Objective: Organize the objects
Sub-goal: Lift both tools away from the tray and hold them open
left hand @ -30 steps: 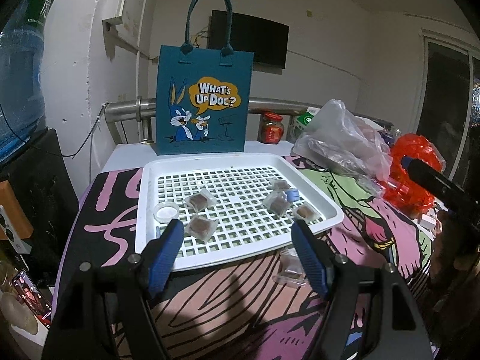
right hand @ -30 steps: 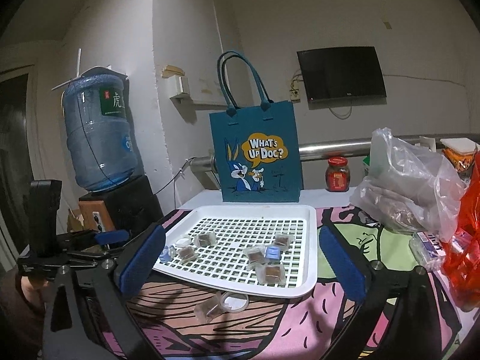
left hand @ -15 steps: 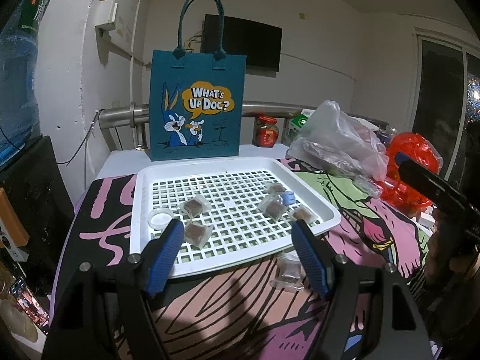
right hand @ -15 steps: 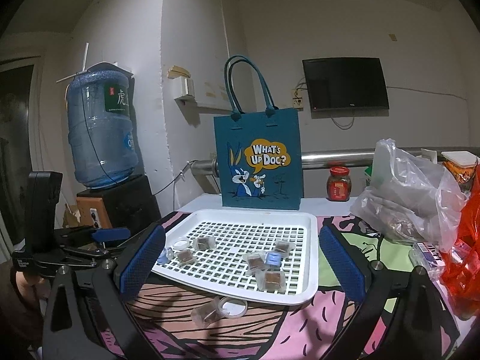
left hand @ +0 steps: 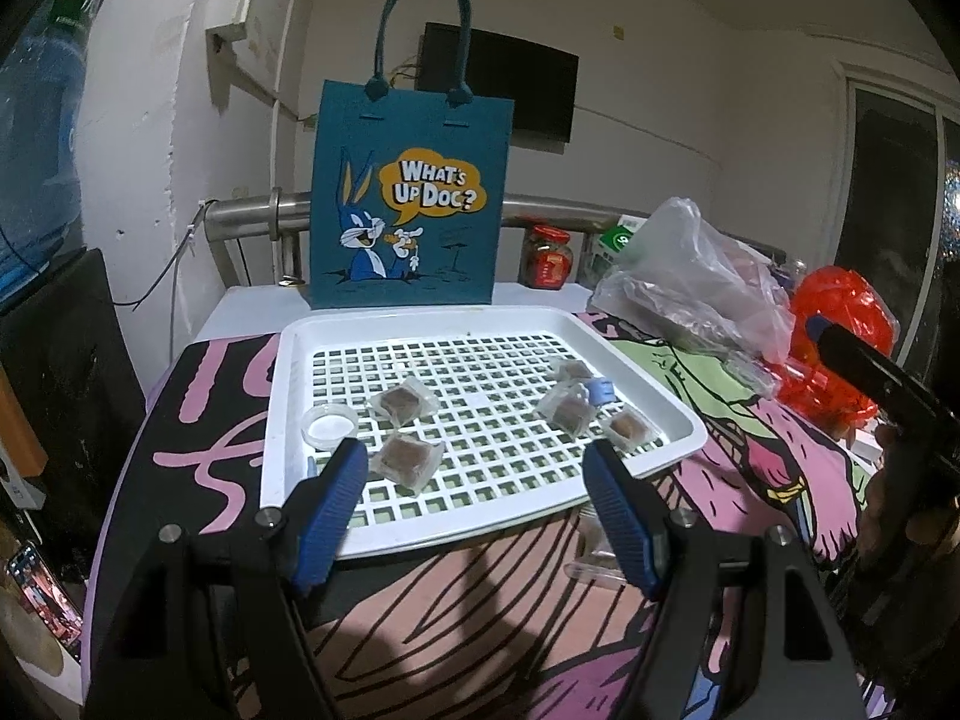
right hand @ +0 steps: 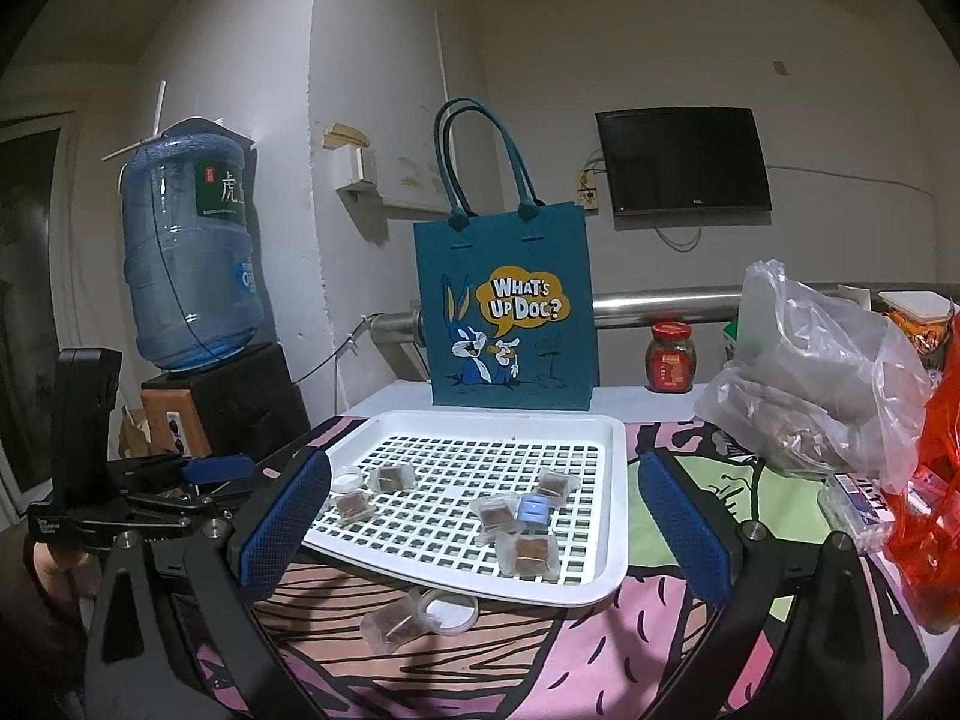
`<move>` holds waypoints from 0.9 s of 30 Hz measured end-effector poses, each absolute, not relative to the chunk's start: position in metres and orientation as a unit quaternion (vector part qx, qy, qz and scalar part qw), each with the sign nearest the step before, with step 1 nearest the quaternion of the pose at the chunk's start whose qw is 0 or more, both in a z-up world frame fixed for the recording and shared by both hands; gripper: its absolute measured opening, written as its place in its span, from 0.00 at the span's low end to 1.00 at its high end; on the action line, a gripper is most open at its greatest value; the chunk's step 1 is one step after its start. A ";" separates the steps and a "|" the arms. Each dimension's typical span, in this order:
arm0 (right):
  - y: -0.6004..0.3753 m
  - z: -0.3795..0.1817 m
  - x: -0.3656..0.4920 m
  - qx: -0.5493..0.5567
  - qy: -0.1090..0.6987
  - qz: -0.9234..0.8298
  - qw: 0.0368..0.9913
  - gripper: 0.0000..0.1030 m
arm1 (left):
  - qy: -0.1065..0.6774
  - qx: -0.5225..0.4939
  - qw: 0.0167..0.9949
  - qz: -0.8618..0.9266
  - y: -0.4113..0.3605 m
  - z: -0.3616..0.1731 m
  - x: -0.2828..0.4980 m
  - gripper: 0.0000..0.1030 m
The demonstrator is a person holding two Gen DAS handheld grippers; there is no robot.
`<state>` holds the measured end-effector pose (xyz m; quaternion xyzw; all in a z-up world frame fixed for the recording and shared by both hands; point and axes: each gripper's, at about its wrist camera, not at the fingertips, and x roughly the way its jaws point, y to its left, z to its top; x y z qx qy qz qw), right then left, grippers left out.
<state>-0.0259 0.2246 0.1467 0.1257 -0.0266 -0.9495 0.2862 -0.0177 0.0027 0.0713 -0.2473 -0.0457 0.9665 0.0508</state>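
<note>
A white slotted tray (left hand: pixel 282 420) (right hand: pixel 618 480) lies on the patterned tablecloth with several wrapped brown squares (left hand: pixel 408 459) (right hand: pixel 528 552), a small blue piece (right hand: pixel 533 507) and a round clear lid (left hand: pixel 329 427) on it. One wrapped square with a clear ring (right hand: pixel 420 615) lies on the cloth in front of the tray. Behind the tray stands a teal tote bag (left hand: pixel 408 204) (right hand: pixel 510 312). My left gripper (left hand: pixel 477 474) hovers open above the tray's near edge, nothing between its fingers. My right gripper (right hand: pixel 483 486) is open too, wide, facing the tray from the front.
A clear plastic bag (right hand: pixel 822 372), a red bag (left hand: pixel 840 324) and a small box (right hand: pixel 858 501) crowd the table's right side. A red-lidded jar (right hand: pixel 669 357) stands at the back. A water bottle (right hand: pixel 186 252) sits left of the table. A hand holds the other gripper's handle (left hand: pixel 894 402).
Both views have drifted slightly, with the tray and bag sitting a little lower and left in the frames. No object has moved, and both grippers keep the same opening.
</note>
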 end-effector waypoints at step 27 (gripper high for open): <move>0.236 0.131 -0.031 0.145 -0.041 -0.951 0.269 1.00 | -0.028 -0.267 0.057 0.961 0.011 0.055 -0.019 0.72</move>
